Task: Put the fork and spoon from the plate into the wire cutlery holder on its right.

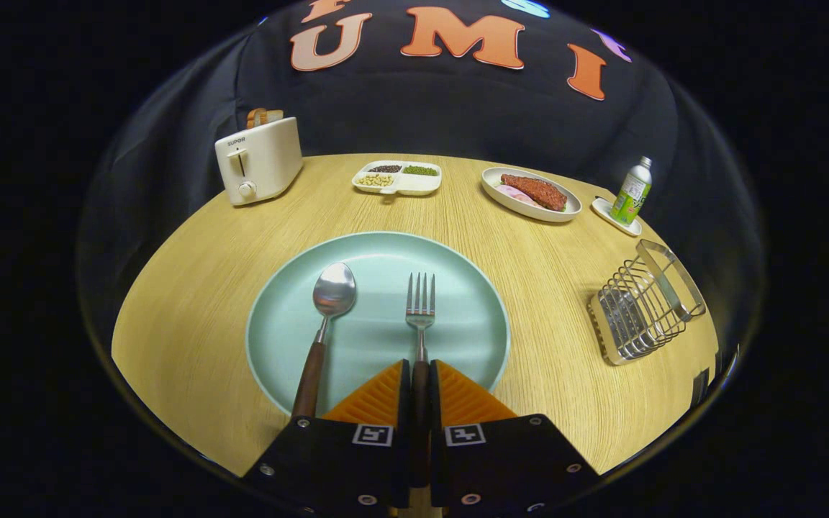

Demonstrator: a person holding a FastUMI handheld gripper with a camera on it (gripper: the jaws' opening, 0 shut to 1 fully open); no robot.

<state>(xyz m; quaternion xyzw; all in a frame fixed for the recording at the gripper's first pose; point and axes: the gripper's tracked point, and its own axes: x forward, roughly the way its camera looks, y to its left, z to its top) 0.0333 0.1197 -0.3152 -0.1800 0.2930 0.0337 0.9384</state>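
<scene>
Pale wood grain runs across the round table (191,316), and at its near side lies a smooth, matte mint-green plate (378,252), broad and shallow. On the plate the spoon (322,324) lies to the left, its polished oval bowl pointing away and its dark brown wooden handle reaching over the plate's near rim. Just beside it, to the right, lies the fork (420,324), four slim metal tines pointing away, its dark handle running back between the fingers. The gripper (419,381) is closed on that handle, its two ridged wedge-shaped pads pressing it from either side. Right of the plate, well apart from it, stands the wire cutlery holder (641,306), a boxy basket of thin bright metal bars with a flat band at its top. Beyond the plate sit a cream toaster (257,160) with bread slices in its slots, a white divided dish (398,177) of beans and grains, an oval plate (529,193) of meat, and a small green-labelled bottle (632,191) on a white coaster (617,216).
</scene>
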